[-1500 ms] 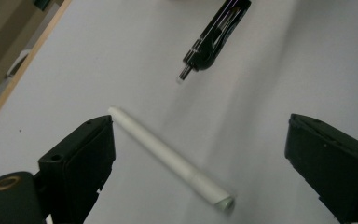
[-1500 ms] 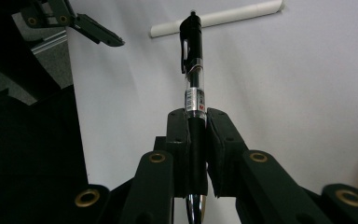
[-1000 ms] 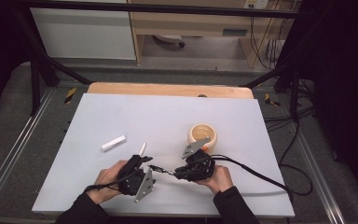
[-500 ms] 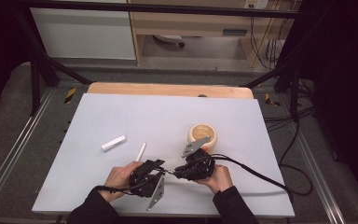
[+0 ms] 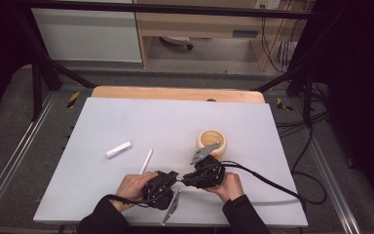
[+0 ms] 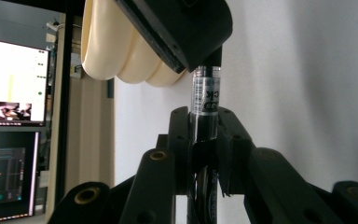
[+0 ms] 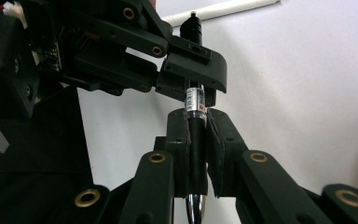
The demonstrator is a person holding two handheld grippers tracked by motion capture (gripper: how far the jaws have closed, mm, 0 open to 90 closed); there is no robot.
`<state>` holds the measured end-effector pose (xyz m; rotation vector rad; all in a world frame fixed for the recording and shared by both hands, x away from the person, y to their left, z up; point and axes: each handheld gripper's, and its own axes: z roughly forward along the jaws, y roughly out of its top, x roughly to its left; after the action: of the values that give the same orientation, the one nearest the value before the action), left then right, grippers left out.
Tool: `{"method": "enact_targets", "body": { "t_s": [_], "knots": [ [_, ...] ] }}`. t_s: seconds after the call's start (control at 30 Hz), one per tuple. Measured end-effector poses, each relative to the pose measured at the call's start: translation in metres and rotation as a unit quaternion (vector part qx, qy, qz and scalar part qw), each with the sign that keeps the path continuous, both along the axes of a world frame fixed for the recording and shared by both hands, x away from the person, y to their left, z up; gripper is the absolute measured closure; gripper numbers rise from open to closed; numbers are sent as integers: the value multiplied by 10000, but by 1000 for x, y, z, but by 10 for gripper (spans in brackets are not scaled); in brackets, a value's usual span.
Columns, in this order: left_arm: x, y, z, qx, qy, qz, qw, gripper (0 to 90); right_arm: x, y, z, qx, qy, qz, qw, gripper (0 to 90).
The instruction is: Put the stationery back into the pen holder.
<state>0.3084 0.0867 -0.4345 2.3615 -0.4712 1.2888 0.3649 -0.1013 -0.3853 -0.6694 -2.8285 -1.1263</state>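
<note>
Pen (image 7: 196, 121) held level above the desk (image 5: 175, 122), spanning both grippers. Right gripper (image 7: 197, 140) fingers clamped on one end. Left gripper (image 6: 204, 140) fingers, just closing, now pinch the other end.

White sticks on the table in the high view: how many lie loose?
2. A short thick white stick lies left of centre; a thin white stick lies right of it, just above the left hand.
</note>
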Motion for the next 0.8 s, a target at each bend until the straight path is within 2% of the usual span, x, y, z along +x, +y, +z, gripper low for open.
{"method": "enact_targets", "body": {
  "t_s": [0.1, 0.2, 0.4, 0.57, 0.73, 0.8],
  "knots": [
    [-1, -1, 0, 100, -96, 16, 9999, 777, 0, 0, 0, -12, -1, -11, 10000, 803],
    [-3, -3, -2, 209, -281, 14, 9994, 781, -1, 0, 0, -17, 1, -29, 10000, 803],
    [-3, -3, 0, 178, -357, 20, 9992, 789, -1, -1, 1, 28, -52, -31, 10000, 800],
    [-2, -2, 1, 101, -284, 106, 9995, 790, -3, -1, 1, 109, -155, -95, 9998, 782],
    [1, 1, 3, -10, -178, 272, 9995, 791, -6, -8, 1, 230, -354, -216, 9989, 693],
    [2, 3, 3, -40, -108, 344, 9993, 791, -7, -14, 2, 345, -406, -367, 9979, 643]
  ]
}}
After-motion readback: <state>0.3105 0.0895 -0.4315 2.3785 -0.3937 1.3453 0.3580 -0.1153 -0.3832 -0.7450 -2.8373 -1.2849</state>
